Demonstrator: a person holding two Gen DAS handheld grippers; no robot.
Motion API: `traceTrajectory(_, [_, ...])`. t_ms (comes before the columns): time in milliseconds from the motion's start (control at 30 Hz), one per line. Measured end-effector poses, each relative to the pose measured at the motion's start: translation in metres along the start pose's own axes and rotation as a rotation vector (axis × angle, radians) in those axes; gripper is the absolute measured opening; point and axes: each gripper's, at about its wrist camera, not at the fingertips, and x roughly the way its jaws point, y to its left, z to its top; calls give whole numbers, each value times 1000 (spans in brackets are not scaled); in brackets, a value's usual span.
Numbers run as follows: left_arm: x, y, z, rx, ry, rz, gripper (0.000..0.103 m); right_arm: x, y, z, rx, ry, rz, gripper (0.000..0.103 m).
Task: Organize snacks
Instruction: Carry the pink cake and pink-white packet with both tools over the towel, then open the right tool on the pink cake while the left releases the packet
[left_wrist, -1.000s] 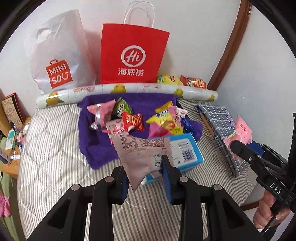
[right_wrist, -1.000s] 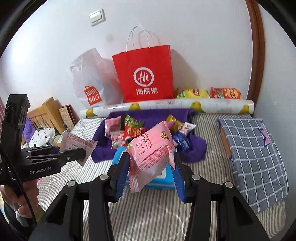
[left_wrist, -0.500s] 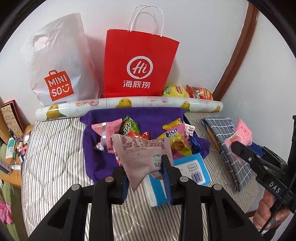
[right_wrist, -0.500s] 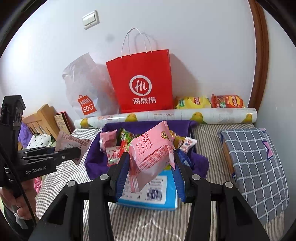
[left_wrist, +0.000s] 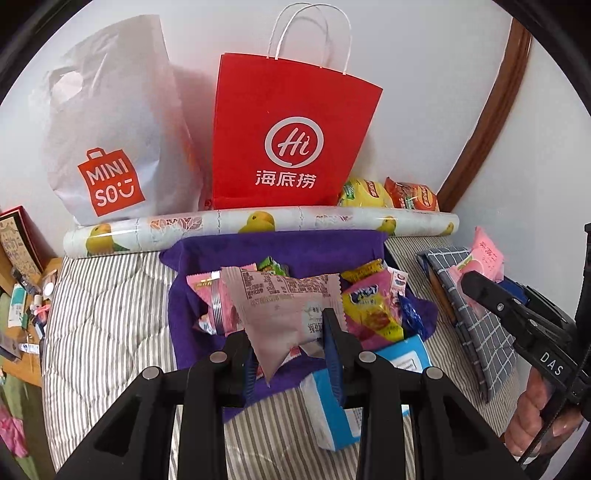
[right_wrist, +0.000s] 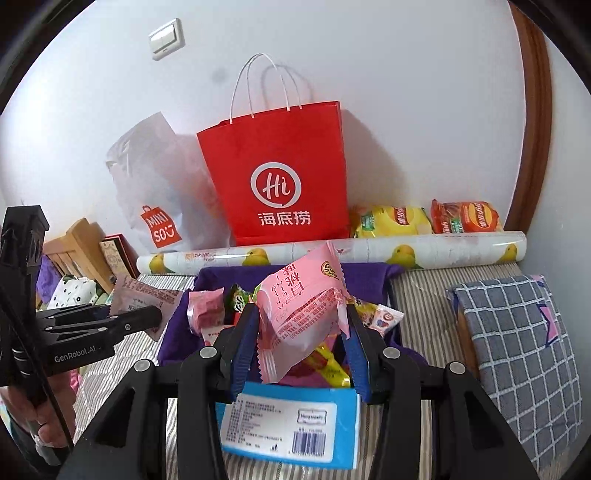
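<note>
- Both grippers have been carried closer to the red bag (left_wrist: 291, 136) than a second ago.
- A mauve packet (left_wrist: 280, 314) is clamped in the left gripper (left_wrist: 291, 354), before the bag.
- A pink packet (right_wrist: 303, 314) is clamped in the right gripper (right_wrist: 301, 350), likewise before the bag, above the purple cloth (right_wrist: 177, 332).

Both grippers, left gripper (left_wrist: 291, 354) and right gripper (right_wrist: 301, 347), are black plastic with blue ribbed finger pads and silver screws; white lettering marks their sides; bare fingers (left_wrist: 532, 424) show.
</note>
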Motion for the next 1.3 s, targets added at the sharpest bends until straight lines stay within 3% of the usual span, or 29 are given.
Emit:
traceTrajectory(533, [43,8,18,-21,42,-9,30,54,-9,18,22,30,16,45])
traceTrajectory(867, [69,7,25,-21,78,8,30,103,-10,18,20,95,60,45])
traceTrajectory(1300, [112,2,28,14,152,22,30,149,-18,0,31,210,49,47])
